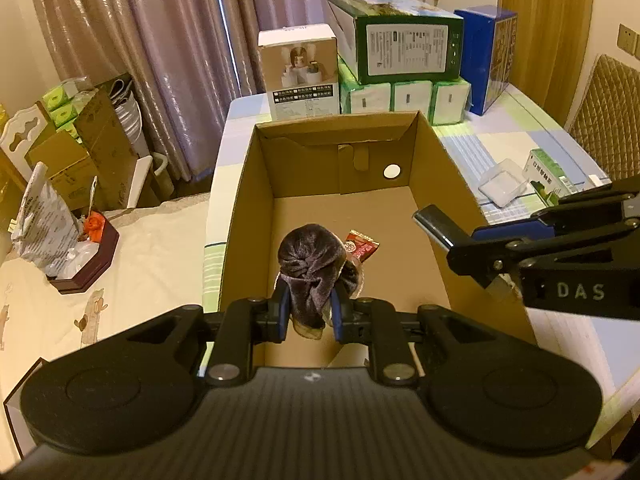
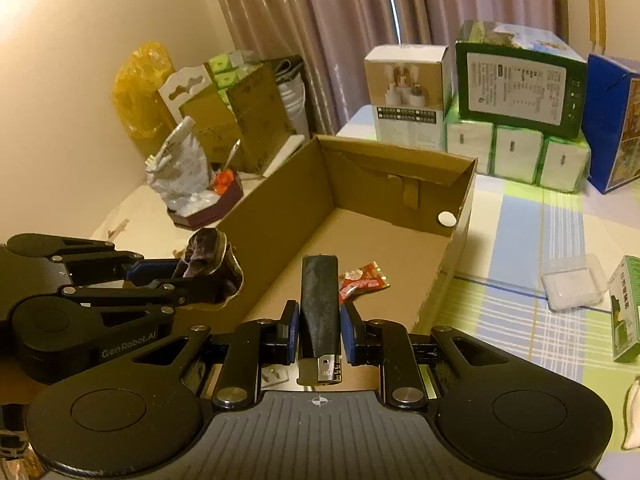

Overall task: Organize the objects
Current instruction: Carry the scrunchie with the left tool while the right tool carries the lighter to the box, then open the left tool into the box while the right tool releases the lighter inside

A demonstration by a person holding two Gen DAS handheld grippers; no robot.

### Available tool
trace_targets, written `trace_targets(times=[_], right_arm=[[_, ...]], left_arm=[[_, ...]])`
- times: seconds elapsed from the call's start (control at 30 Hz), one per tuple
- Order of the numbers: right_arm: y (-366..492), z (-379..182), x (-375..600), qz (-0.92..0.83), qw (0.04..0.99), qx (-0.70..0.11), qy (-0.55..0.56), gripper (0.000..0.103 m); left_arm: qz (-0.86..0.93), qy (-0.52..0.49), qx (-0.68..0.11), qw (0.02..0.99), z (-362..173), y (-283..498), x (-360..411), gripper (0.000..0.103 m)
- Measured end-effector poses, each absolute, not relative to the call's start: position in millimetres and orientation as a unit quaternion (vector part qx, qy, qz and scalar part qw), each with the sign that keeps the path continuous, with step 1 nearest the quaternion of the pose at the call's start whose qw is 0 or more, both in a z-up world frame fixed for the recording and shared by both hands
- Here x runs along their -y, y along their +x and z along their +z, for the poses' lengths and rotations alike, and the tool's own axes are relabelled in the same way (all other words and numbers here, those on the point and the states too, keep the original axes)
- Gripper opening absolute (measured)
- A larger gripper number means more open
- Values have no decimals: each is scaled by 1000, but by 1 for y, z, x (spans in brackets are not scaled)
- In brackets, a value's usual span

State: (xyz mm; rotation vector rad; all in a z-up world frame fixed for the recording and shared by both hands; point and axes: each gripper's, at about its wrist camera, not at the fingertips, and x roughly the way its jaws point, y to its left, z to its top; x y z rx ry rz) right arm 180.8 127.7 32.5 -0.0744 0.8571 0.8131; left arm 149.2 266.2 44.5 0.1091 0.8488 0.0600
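**Two loads over the box, both ready to be let go**

Judging by the task, the step in hand is dropping both held items into the cardboard box (image 1: 436,184). To do it well, each load should be lowered until it is near the floor of the box and clear of the walls, and only then should the jaws part. Releasing one side at a time would stop the two tools from bumping, since they sit close over the same opening.

The left gripper (image 1: 309,312) has its jaws drawn in narrow around a dark velvet scrunchie (image 1: 311,264). The fabric bulges out ahead of the blue pads (image 1: 283,312) and hangs a little below them. It is soft and will likely flop on release, so a low drop suits it. Just beyond the jaws, on the box floor, lies a small red snack packet (image 1: 362,245).

The right gripper (image 2: 319,330) has its jaws closed narrow on a black lighter (image 2: 319,300). The lighter's metal head points back toward the camera and its body reaches forward past the pads. Ahead of these jaws and slightly to the right lies the same packet; the lighter should come down beside it rather than on top of it.

Off to the right of the box, on the checked tablecloth (image 2: 520,312), lie a clear plastic case (image 2: 573,287) and a green carton (image 2: 626,308), not yet sorted.
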Motion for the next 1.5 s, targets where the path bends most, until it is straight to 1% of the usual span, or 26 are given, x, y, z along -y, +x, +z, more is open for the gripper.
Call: trace_targets(times=[0.43, 0.53, 0.57, 1.0, 1.1, 1.17, 1.3, 1.5], right_arm=[[194, 11, -133, 378, 824, -420, -41, 19], [196, 9, -133, 378, 823, -422, -41, 19], [197, 9, -132, 377, 824, -422, -41, 19], [199, 9, -129, 379, 824, -420, -33, 19], [199, 11, -129, 387, 827, -407, -24, 19], [199, 12, -126, 390, 831, -397, -18, 21], [198, 18, -118, 388, 835, -391, -10, 22], [190, 31, -93, 377, 842, -386, 9, 23]], left_arm=[[25, 56, -424, 903, 29, 167, -272, 18], [24, 49, -422, 905, 27, 170, -273, 31], [24, 48, -422, 905, 26, 170, -274, 37], [36, 53, -419, 906, 28, 164, -276, 37], [38, 51, -417, 907, 30, 160, -278, 37], [39, 48, -416, 907, 31, 156, -279, 38], [43, 44, -411, 910, 35, 145, -280, 40], [42, 36, -403, 914, 44, 128, -274, 41]])
